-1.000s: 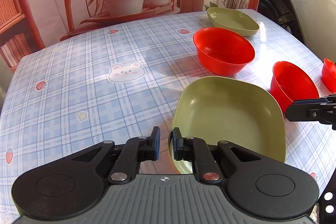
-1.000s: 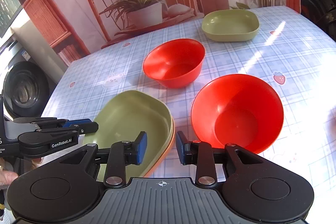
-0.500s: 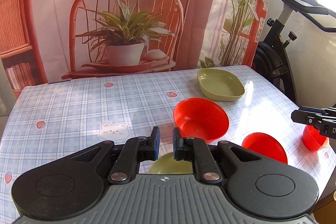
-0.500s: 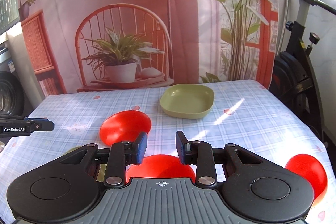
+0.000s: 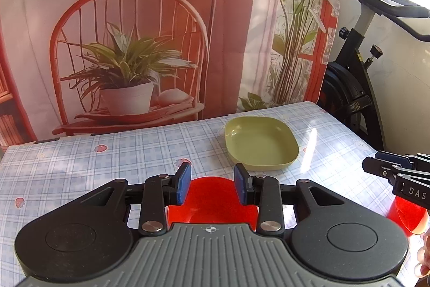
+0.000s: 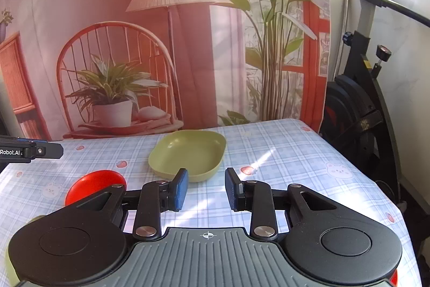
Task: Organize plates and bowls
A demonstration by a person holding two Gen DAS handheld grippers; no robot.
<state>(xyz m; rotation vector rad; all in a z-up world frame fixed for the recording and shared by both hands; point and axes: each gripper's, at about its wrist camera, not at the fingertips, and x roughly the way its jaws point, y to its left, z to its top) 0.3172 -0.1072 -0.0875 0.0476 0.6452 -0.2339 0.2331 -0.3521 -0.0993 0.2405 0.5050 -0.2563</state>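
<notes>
Overhead, left gripper (image 5: 212,186) opening (empty), right gripper (image 6: 206,188) apart, green plate (image 6: 188,152) beyond.

We count two round red plastic bowls (image 5: 212,201) (image 5: 407,214) and one square olive-green plastic plate (image 5: 260,147) in the left wrist view. In the right wrist view we count one red bowl (image 6: 94,184) and one green plate (image 6: 188,152).

The left gripper (image 5: 212,186) no longer sits at the rim of the near green square plastic plate; it is lifted clear, that plate gone from its view, and its jaws are opening with nothing between them. The far green square plastic plate (image 5: 260,145) now lies ahead of both cameras, beyond the round red plastic bowl (image 5: 212,202).
</notes>
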